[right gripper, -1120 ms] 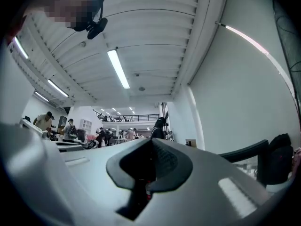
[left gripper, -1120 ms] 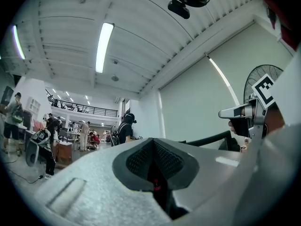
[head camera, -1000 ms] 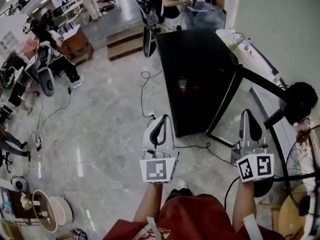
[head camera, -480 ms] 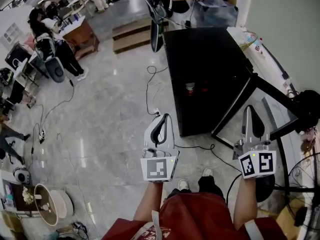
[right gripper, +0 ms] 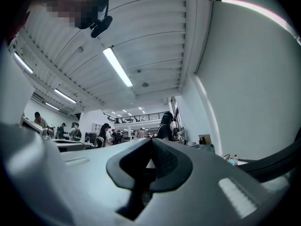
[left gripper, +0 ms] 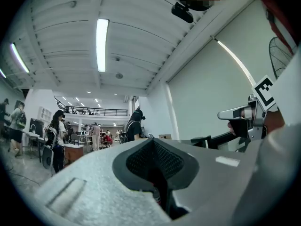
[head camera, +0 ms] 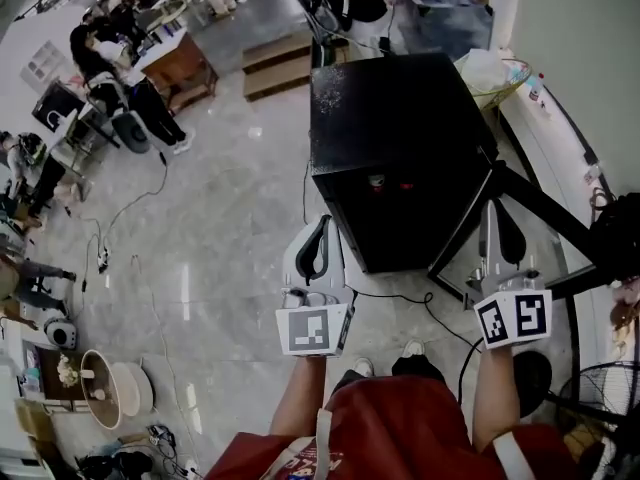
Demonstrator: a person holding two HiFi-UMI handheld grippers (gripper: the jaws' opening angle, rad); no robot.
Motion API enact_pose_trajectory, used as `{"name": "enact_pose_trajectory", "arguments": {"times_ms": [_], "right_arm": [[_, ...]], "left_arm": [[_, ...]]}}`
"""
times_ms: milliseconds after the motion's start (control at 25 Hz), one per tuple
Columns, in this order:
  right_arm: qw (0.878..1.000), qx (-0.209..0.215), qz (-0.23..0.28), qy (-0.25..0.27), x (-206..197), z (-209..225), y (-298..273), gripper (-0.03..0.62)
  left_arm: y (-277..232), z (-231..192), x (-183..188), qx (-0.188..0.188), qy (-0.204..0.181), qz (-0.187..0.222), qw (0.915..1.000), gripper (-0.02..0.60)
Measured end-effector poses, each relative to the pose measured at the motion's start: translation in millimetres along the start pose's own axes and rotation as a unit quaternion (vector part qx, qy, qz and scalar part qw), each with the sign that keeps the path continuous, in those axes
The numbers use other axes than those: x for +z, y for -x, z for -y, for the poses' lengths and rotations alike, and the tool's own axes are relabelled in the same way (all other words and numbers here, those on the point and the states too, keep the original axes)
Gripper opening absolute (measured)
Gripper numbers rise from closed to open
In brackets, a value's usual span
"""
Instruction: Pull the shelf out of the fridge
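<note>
The fridge [head camera: 400, 118] is a black, box-shaped cabinet. It stands upright on the floor, ahead of both grippers. Its flat top is dark, with a pale dusty patch at the far left corner. Its near lower corner lies just beyond and to the right of the tip of the left gripper [head camera: 325, 221]. On the near face a small red mark shows. The door [head camera: 462, 218] is open. It is swung out toward the person, and its thin black frame ends just left of the right gripper [head camera: 490, 210]. The shelf is hidden from this angle
</note>
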State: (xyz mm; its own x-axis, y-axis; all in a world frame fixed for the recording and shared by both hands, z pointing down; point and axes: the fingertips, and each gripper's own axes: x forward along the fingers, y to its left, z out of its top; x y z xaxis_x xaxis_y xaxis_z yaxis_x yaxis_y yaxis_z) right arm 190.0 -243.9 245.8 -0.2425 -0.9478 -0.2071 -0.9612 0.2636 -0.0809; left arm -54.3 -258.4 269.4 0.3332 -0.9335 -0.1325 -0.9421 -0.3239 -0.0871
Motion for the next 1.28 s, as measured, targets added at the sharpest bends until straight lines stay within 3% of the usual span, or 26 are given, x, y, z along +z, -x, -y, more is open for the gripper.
{"name": "enact_pose_trajectory", "arguments": {"times_ms": [360,520,880,1160,1280], "right_arm": [[0.997,0.069,-0.022,-0.032,-27,25,-9,-0.002],[0.995,0.088,-0.028,-0.038,-37,23,-12,-0.002],[0.995,0.092,-0.02,-0.016,-60,15,-18,-0.002],[0.996,0.086,-0.031,0.007,-92,17,-26,-0.002],[0.995,0.089,-0.05,0.012,-107,14,-29,-0.002]], "left_arm": [[-13,42,-15,0.048,-0.021,-0.037,0.9979,-0.001],[-18,51,-27,0.048,-0.021,-0.04,0.9978,-0.002],[-34,57,-67,0.047,-0.019,-0.039,0.998,-0.002],[-56,65,-123,0.032,0.009,-0.072,0.9969,0.0],[-68,66,-149,0.024,0.05,-0.083,0.995,0.0]]}}
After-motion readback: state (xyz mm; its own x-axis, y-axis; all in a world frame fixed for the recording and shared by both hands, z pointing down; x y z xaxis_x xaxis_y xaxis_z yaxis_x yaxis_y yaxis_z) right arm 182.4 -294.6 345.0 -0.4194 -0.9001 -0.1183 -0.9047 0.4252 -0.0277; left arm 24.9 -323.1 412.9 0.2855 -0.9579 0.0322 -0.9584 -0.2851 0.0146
